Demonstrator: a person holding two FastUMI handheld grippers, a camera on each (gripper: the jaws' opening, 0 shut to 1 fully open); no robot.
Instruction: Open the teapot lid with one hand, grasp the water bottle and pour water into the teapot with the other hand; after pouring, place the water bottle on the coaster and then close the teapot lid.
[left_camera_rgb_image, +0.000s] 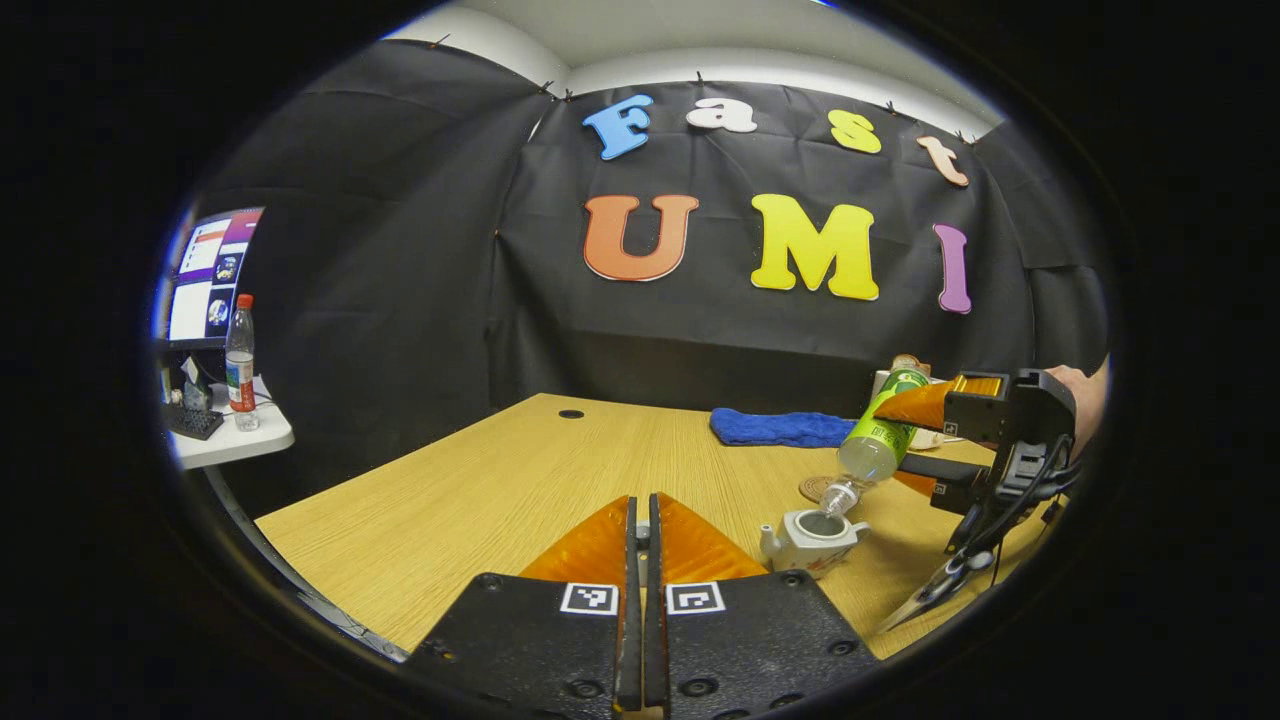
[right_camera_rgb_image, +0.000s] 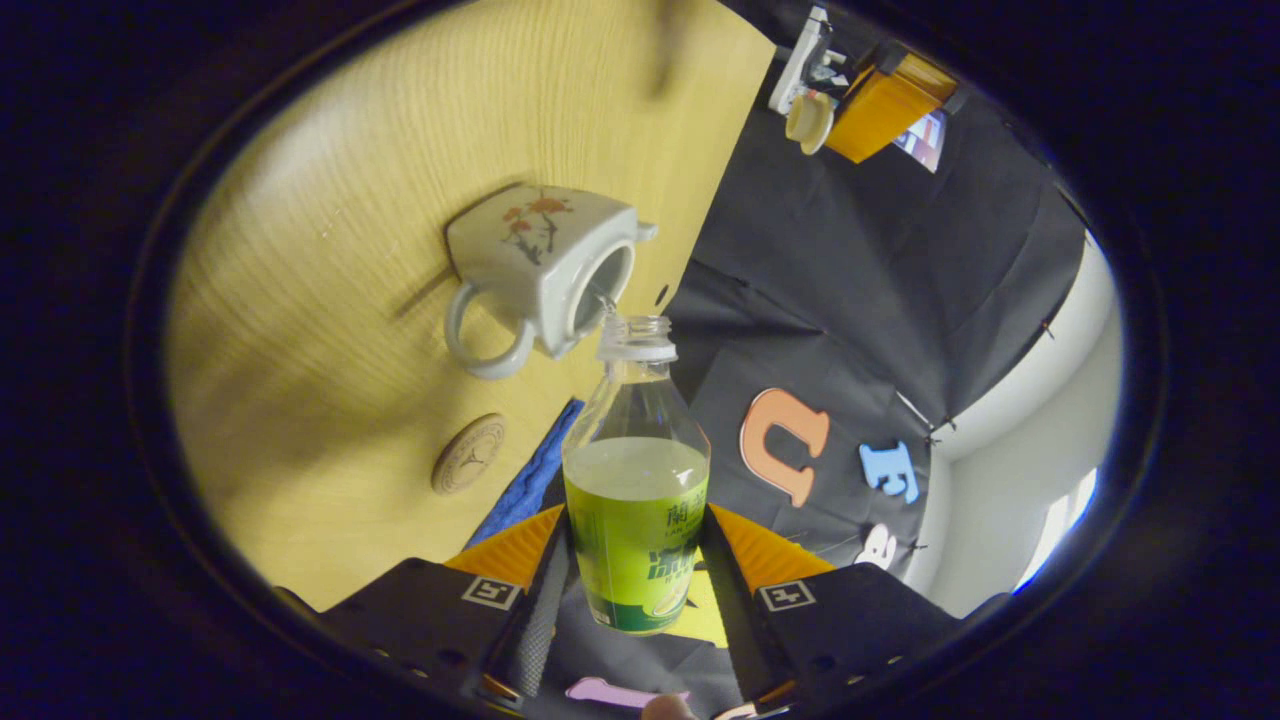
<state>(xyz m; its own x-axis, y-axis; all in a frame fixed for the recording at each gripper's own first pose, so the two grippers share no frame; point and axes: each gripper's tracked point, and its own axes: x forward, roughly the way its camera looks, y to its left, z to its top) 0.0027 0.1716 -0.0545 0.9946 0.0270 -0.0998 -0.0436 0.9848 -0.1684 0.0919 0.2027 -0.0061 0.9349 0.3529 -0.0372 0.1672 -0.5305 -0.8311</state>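
My clear plastic bottle (right_camera_rgb_image: 636, 470), glossy ceramic teapot (right_camera_rgb_image: 545, 268), matt wood-grain table (left_camera_rgb_image: 520, 480), fuzzy blue cloth (left_camera_rgb_image: 780, 428)

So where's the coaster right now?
The coaster lies flat on the table, just behind the teapot and in front of the blue cloth in the left gripper view; nothing stands on it yet.

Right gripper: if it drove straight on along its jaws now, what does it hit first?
Most likely the teapot. The right gripper is shut on the water bottle, whose open neck points at the teapot's mouth, so the bottle's tip would meet the rim first. Depth is hard to judge, but the gap looks small.
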